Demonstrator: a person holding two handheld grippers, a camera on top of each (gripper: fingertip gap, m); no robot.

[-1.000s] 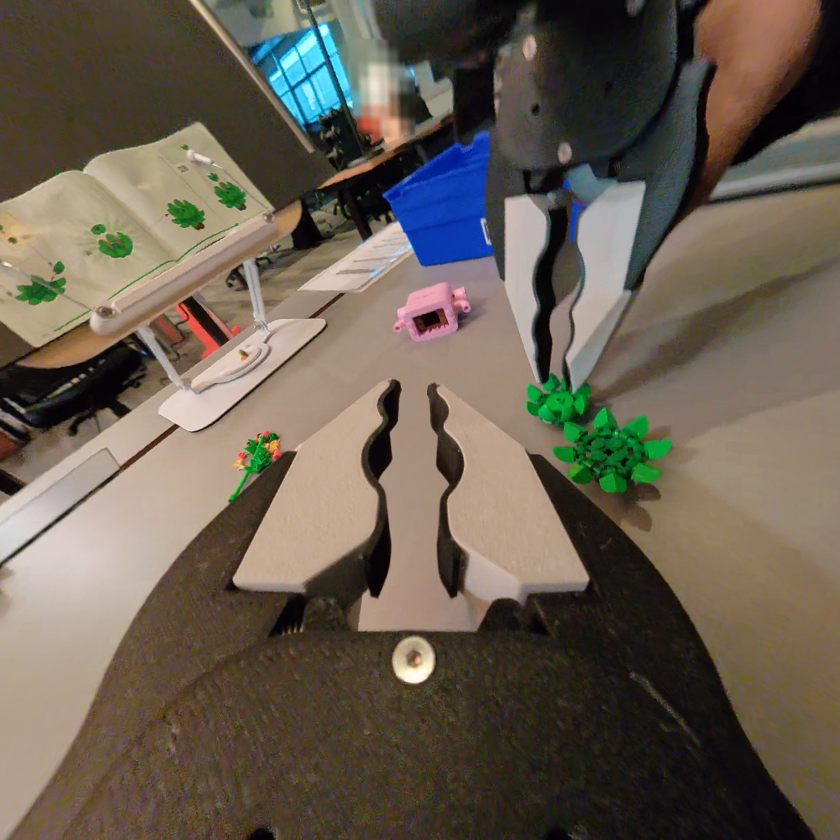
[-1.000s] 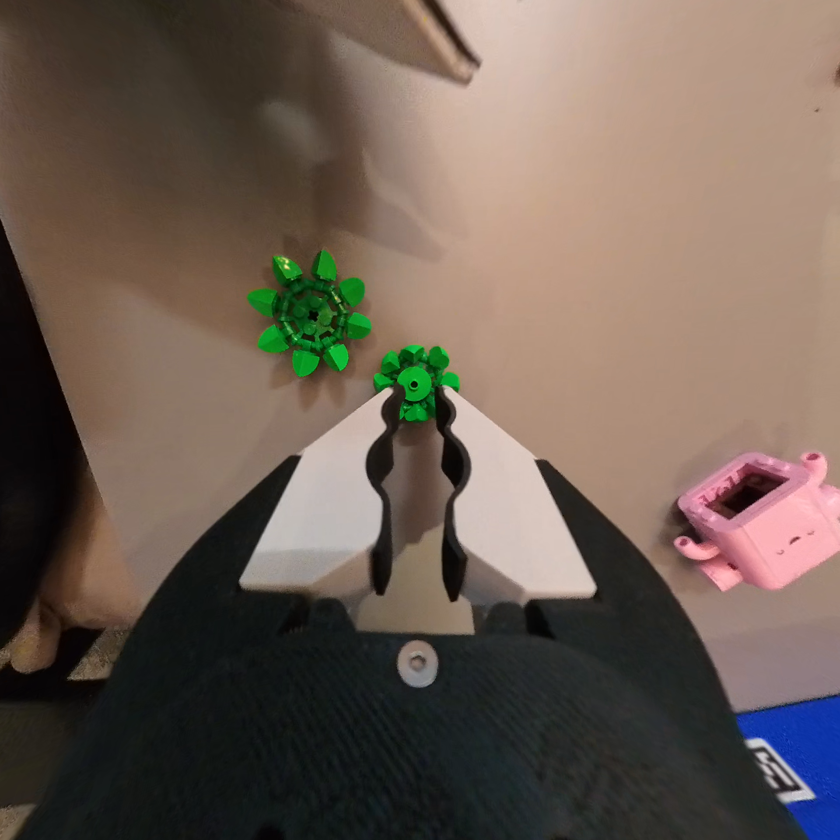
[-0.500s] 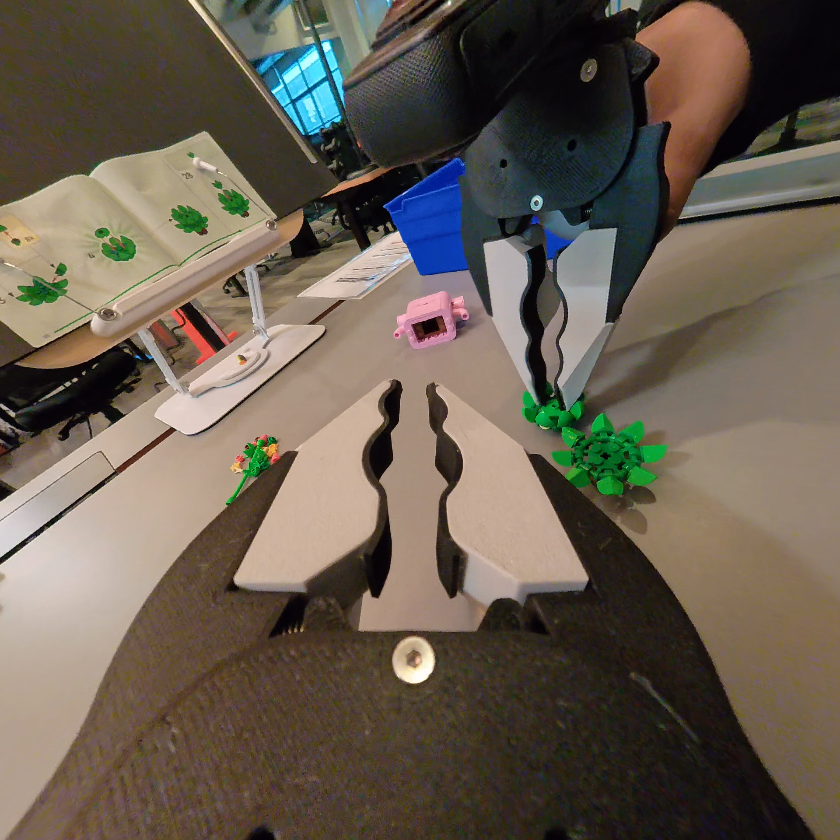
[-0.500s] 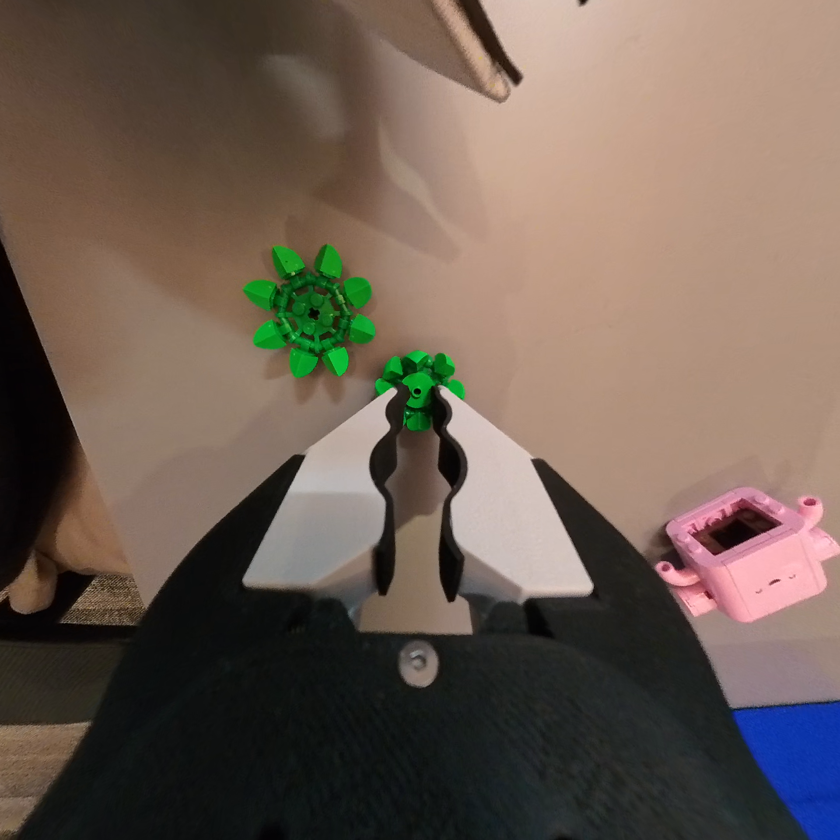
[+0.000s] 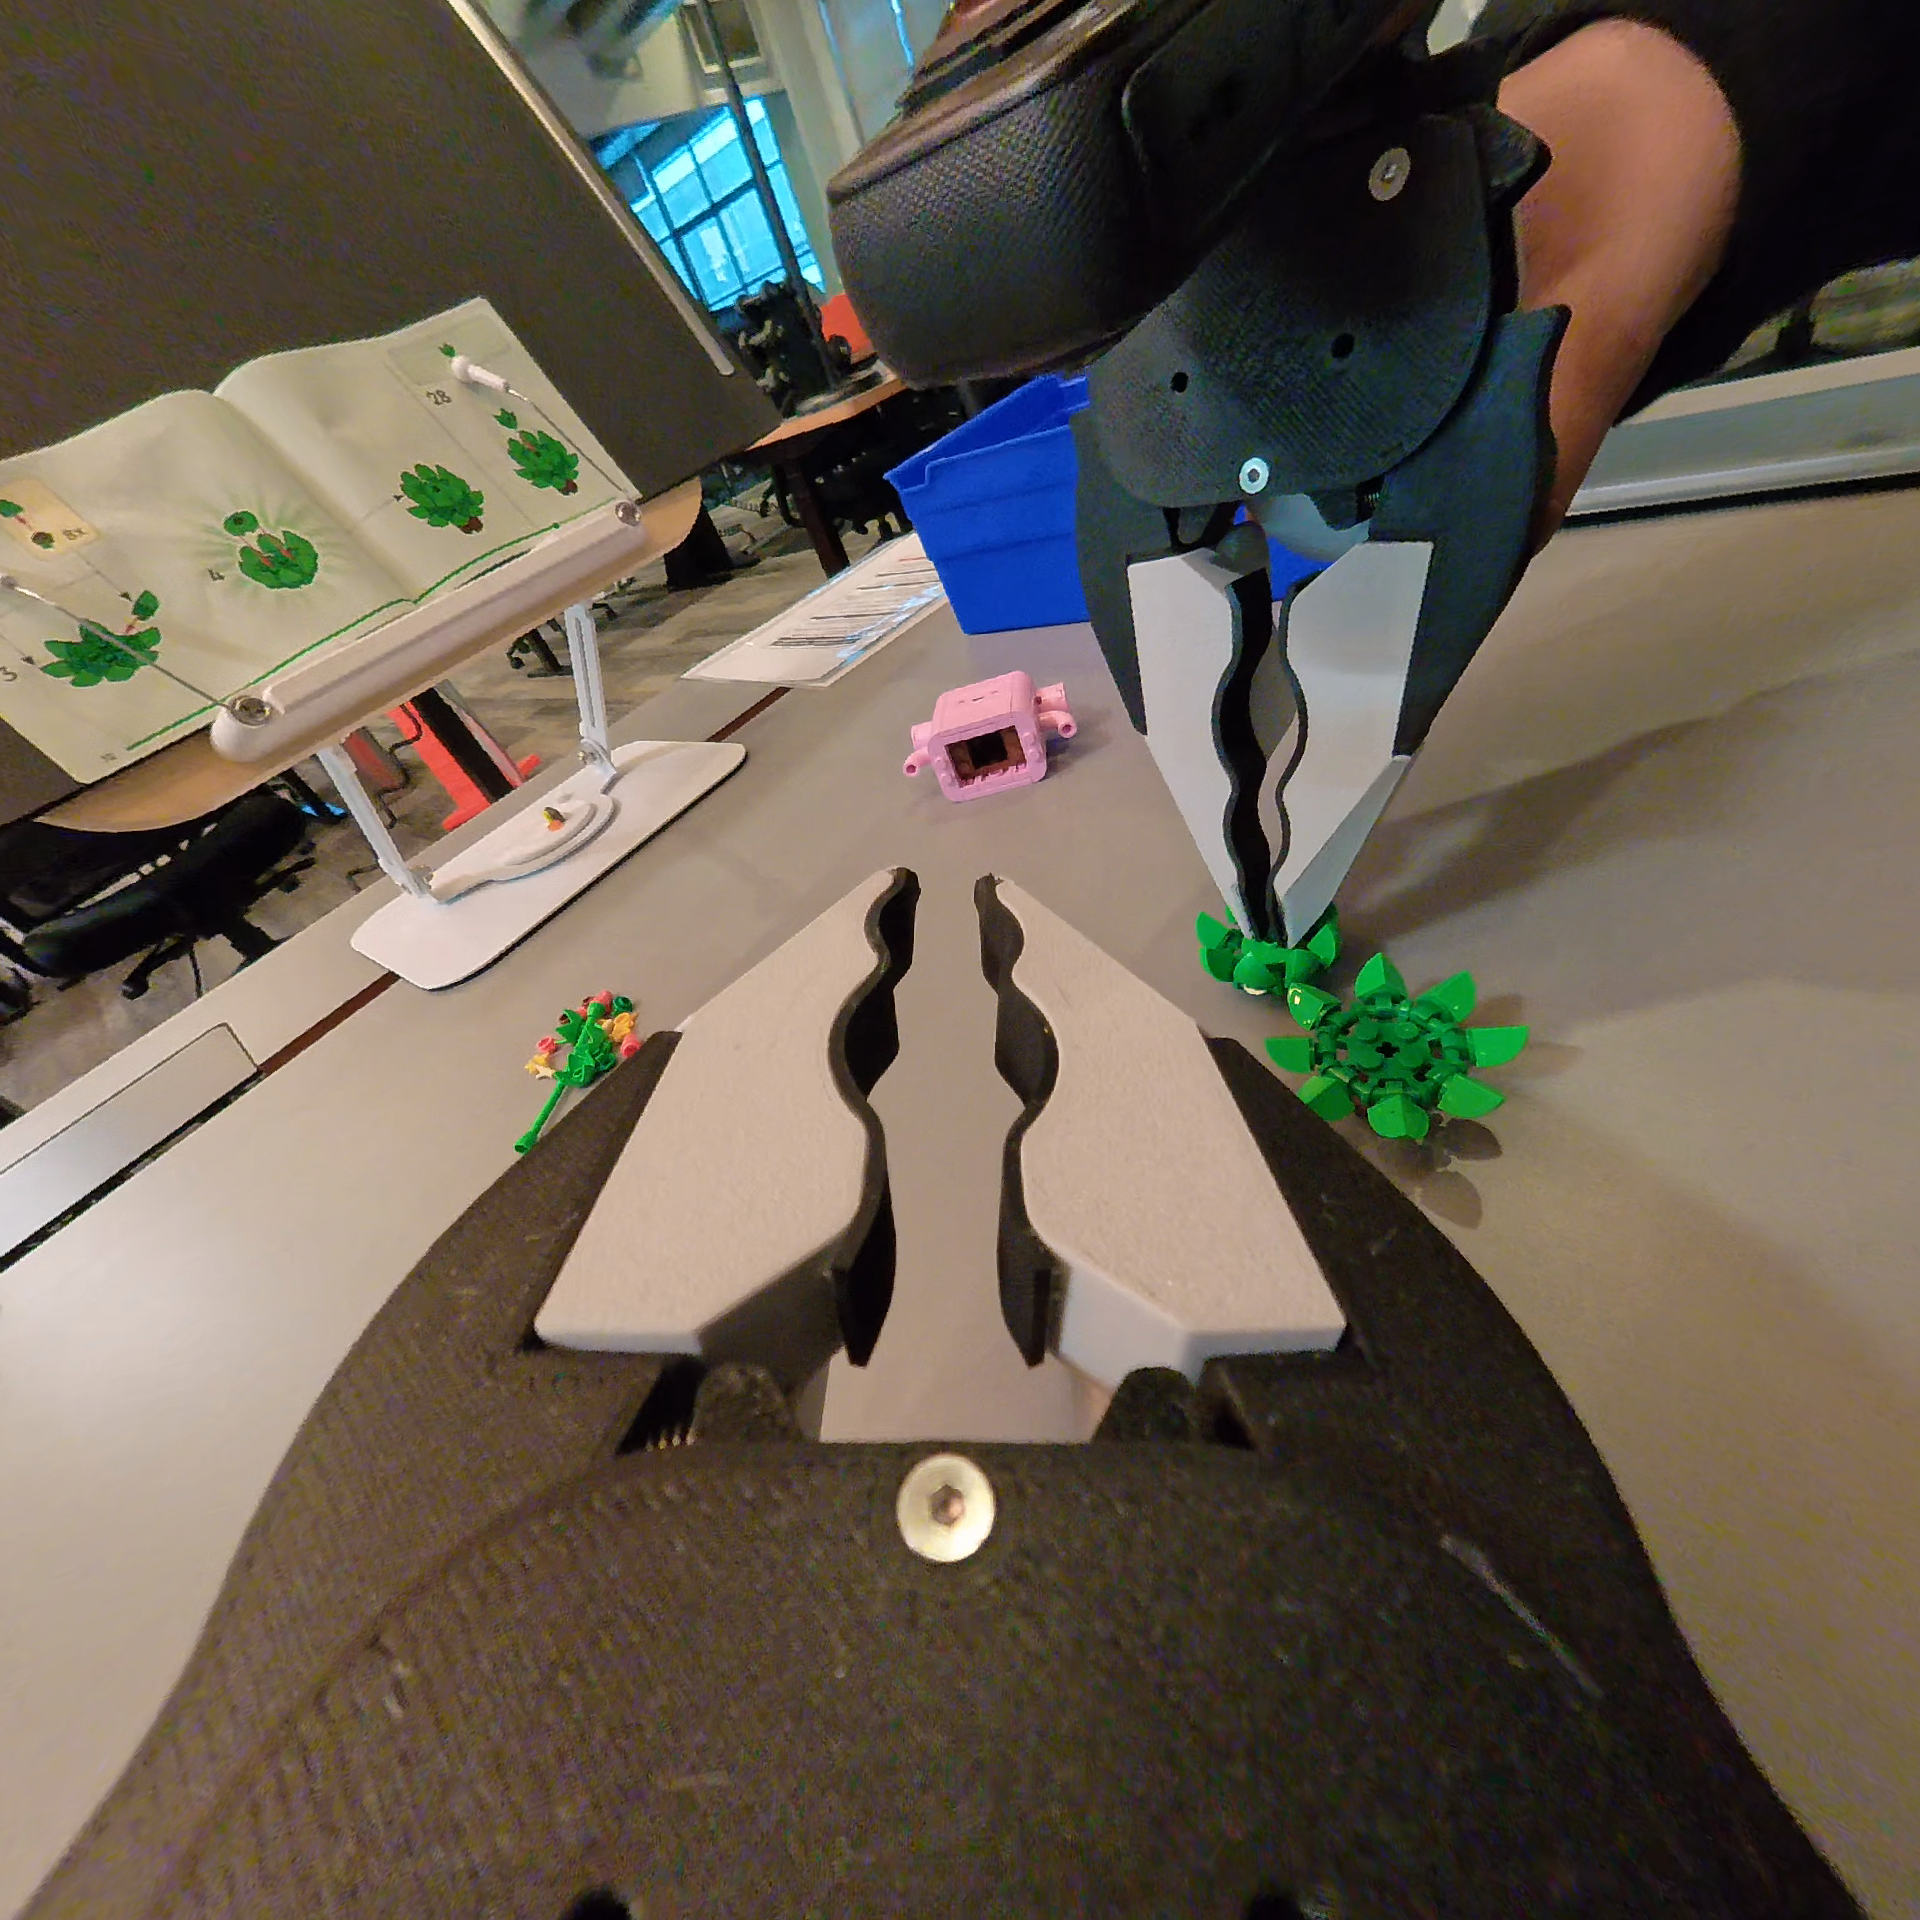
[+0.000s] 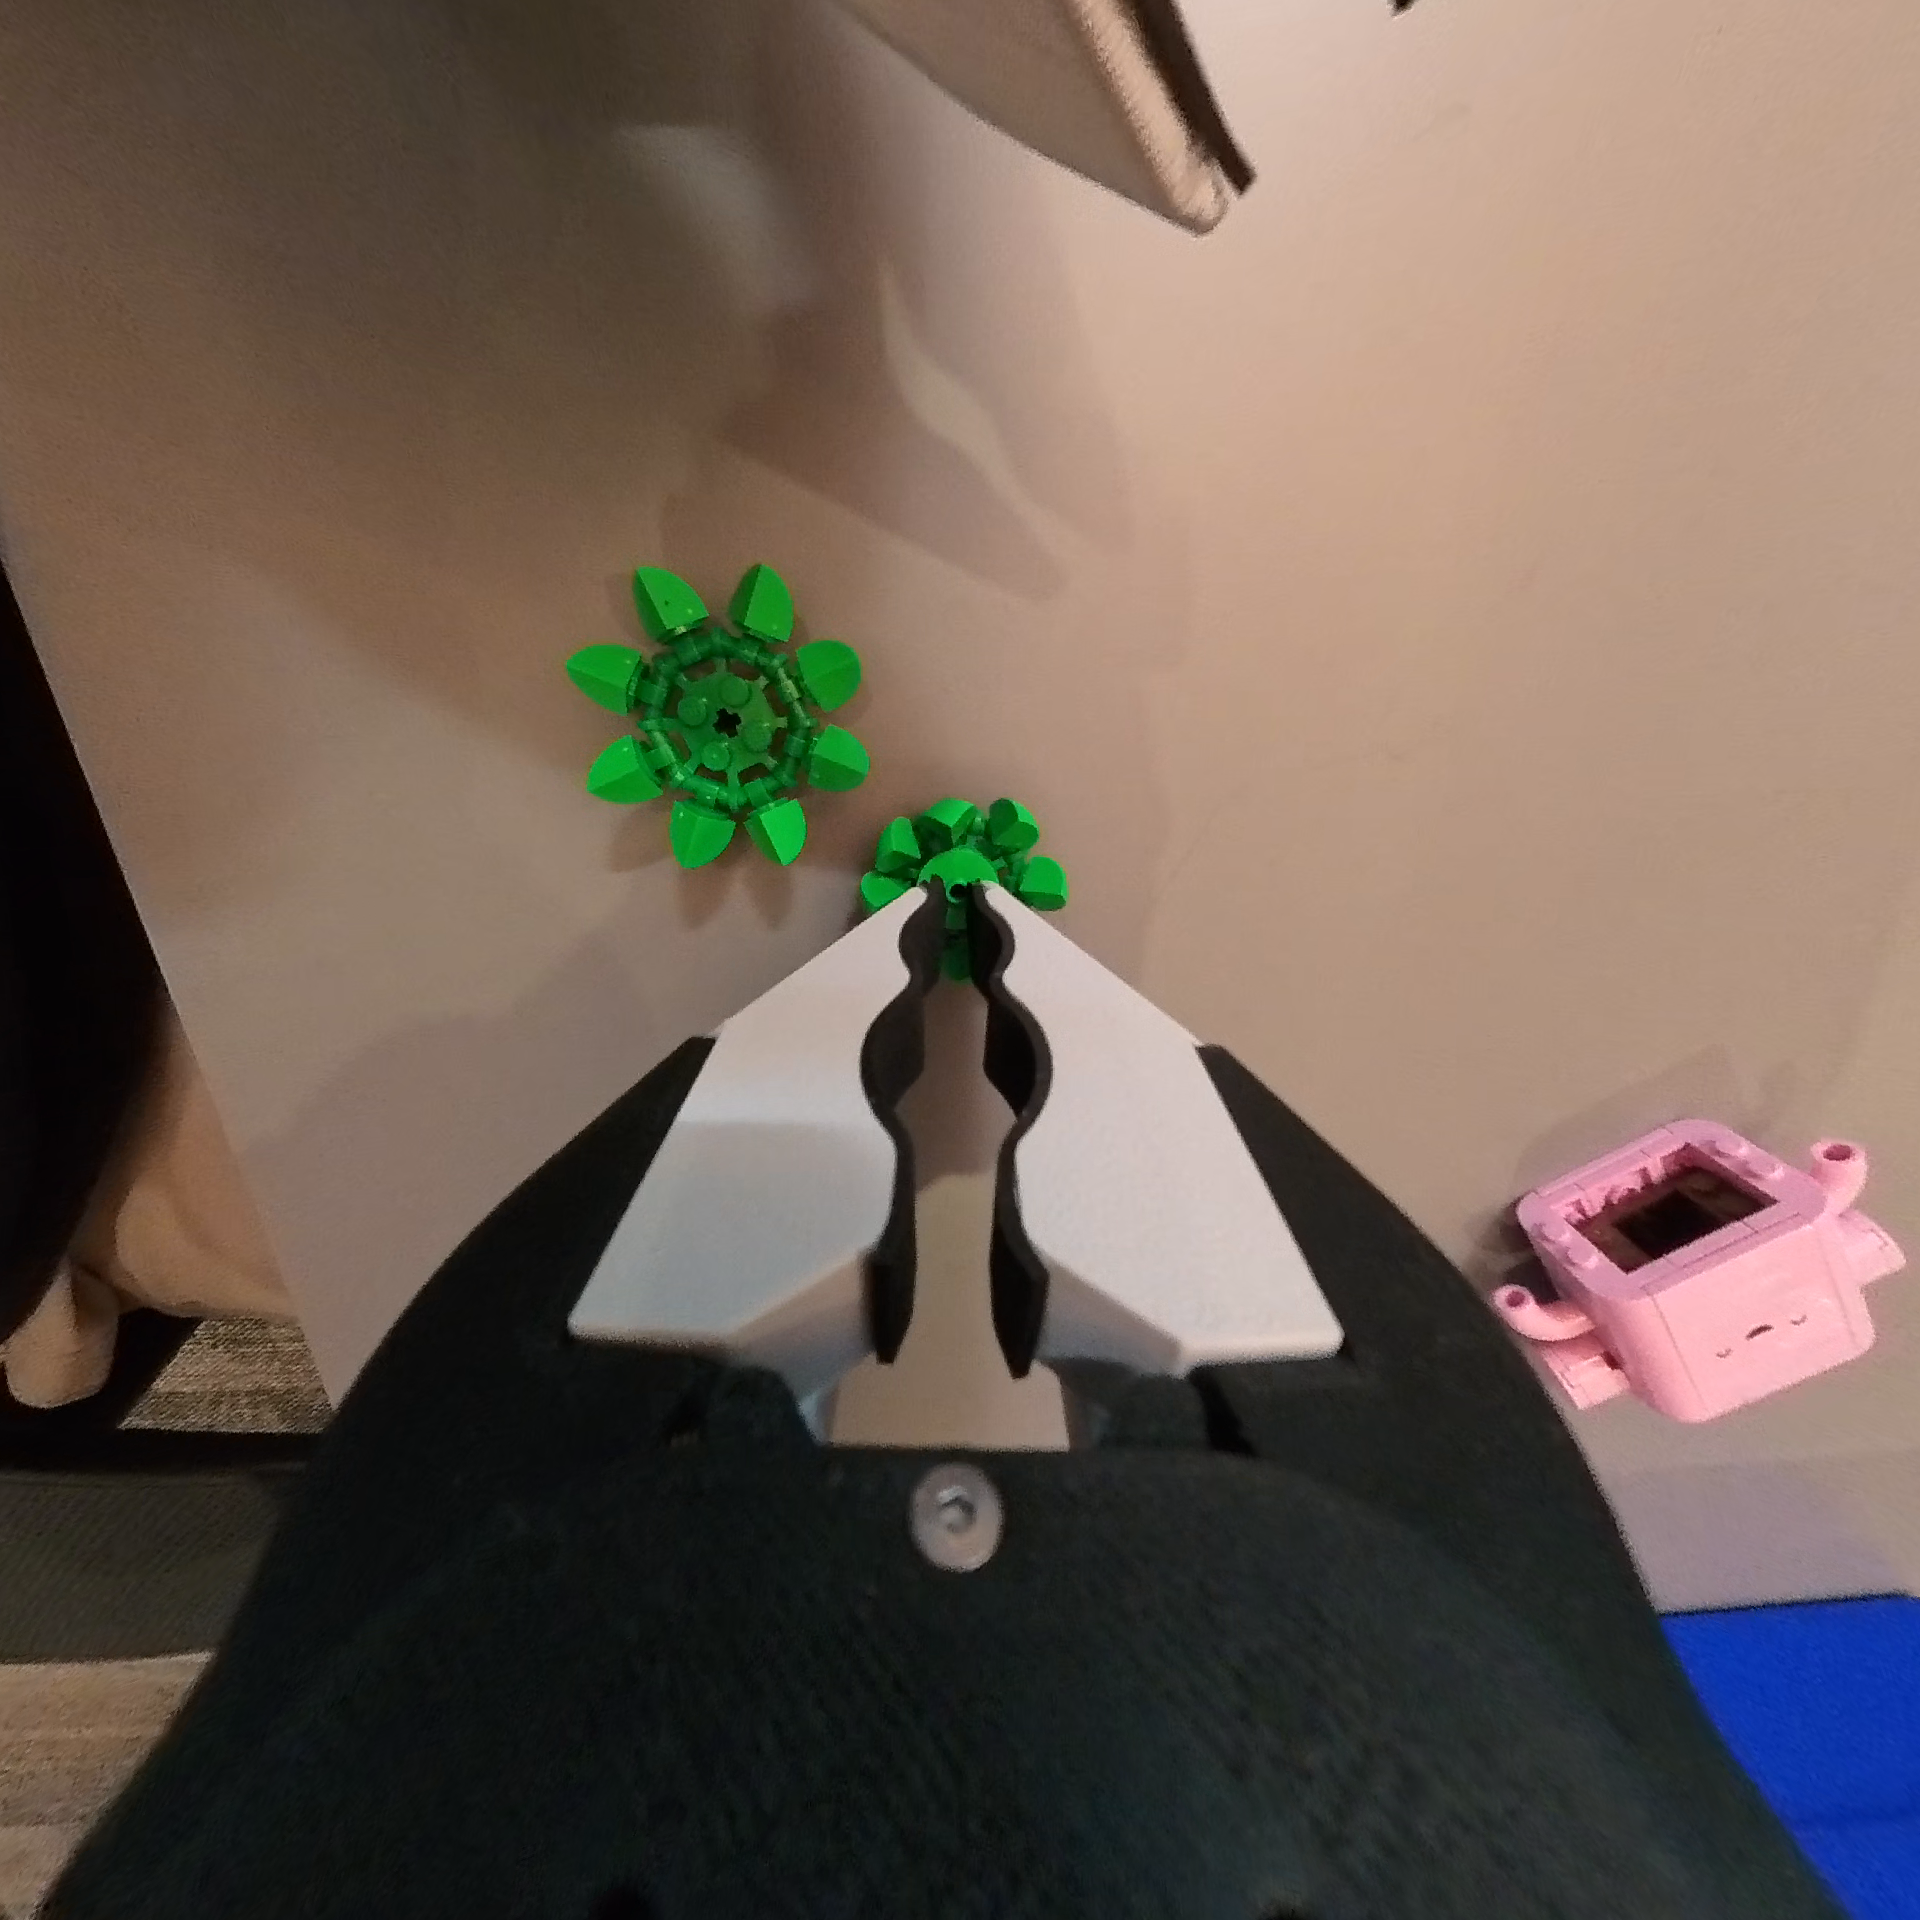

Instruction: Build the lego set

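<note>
Two leaf pieces: your right gripper (image 6: 954,902) is clamped on the small leaf cluster (image 6: 961,847), the flat rosette (image 6: 717,717) just beside its left; your left gripper (image 5: 945,894) hangs apart over bare desk (image 5: 1662,1351).

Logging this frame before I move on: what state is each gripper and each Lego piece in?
Right gripper: jaws shut on the small green rosette.
Left gripper: jaws open, empty, above the table.
Small green rosette: on the table, pinched at its centre.
Large green rosette: flat on the table, free.
Pink pot: on its side, opening facing the left wrist camera.
Flower sprig: lying flat.
Instruction booklet: open on its stand.
</note>
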